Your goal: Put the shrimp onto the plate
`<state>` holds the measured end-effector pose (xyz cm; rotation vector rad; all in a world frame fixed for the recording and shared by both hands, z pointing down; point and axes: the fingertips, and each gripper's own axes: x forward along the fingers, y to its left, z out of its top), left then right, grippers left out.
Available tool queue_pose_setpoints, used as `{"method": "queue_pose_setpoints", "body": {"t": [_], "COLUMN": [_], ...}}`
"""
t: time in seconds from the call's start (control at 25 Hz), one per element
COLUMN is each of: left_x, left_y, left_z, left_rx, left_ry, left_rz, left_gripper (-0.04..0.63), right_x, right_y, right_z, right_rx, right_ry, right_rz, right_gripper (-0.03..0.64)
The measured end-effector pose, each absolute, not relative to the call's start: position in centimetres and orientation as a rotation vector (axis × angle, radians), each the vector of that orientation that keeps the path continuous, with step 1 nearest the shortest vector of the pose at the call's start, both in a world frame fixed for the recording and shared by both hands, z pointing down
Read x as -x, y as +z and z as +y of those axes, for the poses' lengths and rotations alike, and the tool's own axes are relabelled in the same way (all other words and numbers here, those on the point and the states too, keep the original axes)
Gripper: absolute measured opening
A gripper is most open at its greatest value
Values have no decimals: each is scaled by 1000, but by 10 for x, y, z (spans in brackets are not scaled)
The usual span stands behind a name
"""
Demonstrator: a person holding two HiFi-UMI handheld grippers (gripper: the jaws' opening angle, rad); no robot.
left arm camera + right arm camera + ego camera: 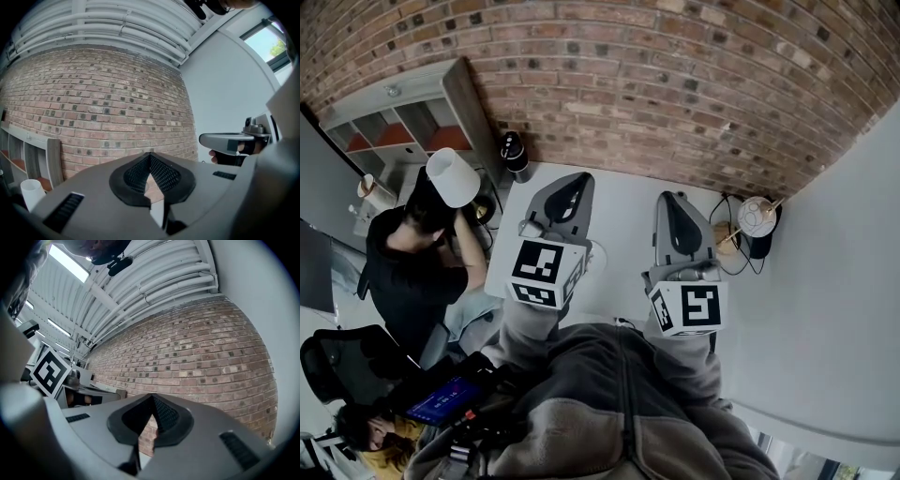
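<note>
No shrimp and no plate shows in any view. In the head view my left gripper point(573, 190) and my right gripper point(679, 208) are held up side by side over a white table point(623, 234), both pointing at a brick wall point(675, 84). In the left gripper view my left gripper point(150, 156) has its jaws shut tip to tip with nothing between them, and the right gripper point(229, 140) shows at the right. In the right gripper view my right gripper point(152, 397) is likewise shut and empty, with the left gripper's marker cube point(49, 371) at the left.
A person in black point(417, 267) sits at the left beside a white lamp shade point(452, 176) and a shelf unit point(403, 117). A black bottle point(514, 152) stands at the table's far left corner, a round lamp point(757, 217) at its right. A white cup point(33, 192) is low left.
</note>
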<state>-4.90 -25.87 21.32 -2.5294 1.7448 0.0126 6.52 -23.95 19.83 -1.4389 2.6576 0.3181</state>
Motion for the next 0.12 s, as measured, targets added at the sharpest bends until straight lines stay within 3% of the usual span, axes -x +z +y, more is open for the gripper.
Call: {"method": "queue_pose_setpoints", "body": {"t": [0.12], "left_x": [52], "left_y": [215], "left_z": [-260], "left_rx": [2531], "left_ry": [9], "left_rz": [1752], "left_gripper": [5], "right_x": [-66], "right_y": [197], "right_z": [-241], "right_rx": [1437], "right_ry": [309], "right_rz": [2635], "right_gripper": [2]}}
